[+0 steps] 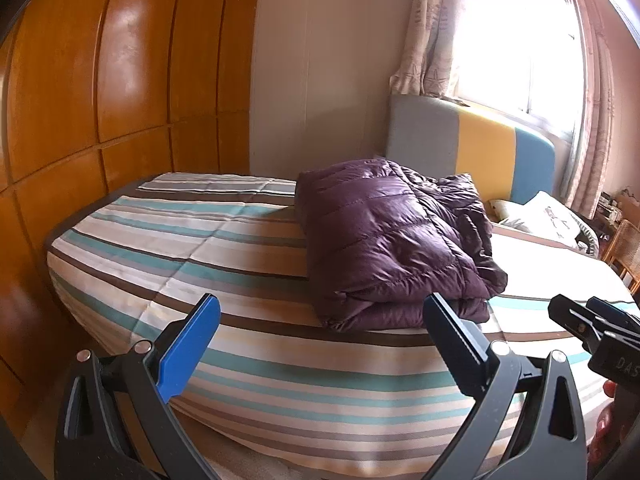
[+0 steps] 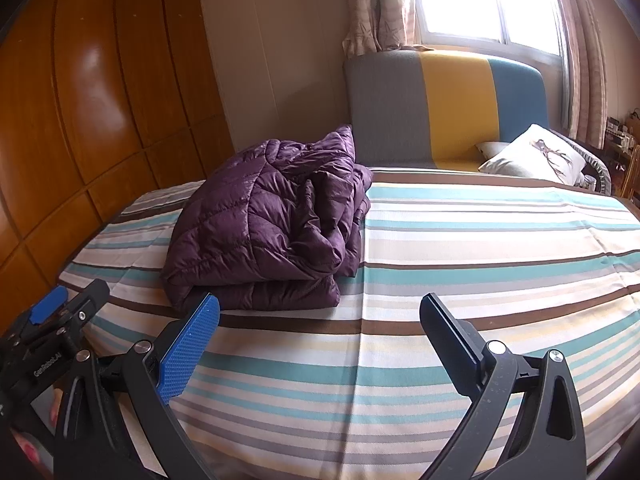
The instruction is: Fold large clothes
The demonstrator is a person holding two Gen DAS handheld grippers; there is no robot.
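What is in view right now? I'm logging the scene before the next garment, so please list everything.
puffer jacket: one, purple, folded in a bundle on the bed
bed cover: one, striped teal, brown and cream, spread over the bed
headboard: one, grey, yellow and blue panels, at the bed's far end
pillow: one, white with a dark print, by the headboard
wardrobe: one, glossy brown wood, beside the bed
curtains: pale patterned, at the bright window
left gripper: open, holding nothing
right gripper: open, holding nothing

I read "GenRobot.AI" on the left gripper (image 2: 60,320) and "DAS" on the right gripper (image 1: 600,328).
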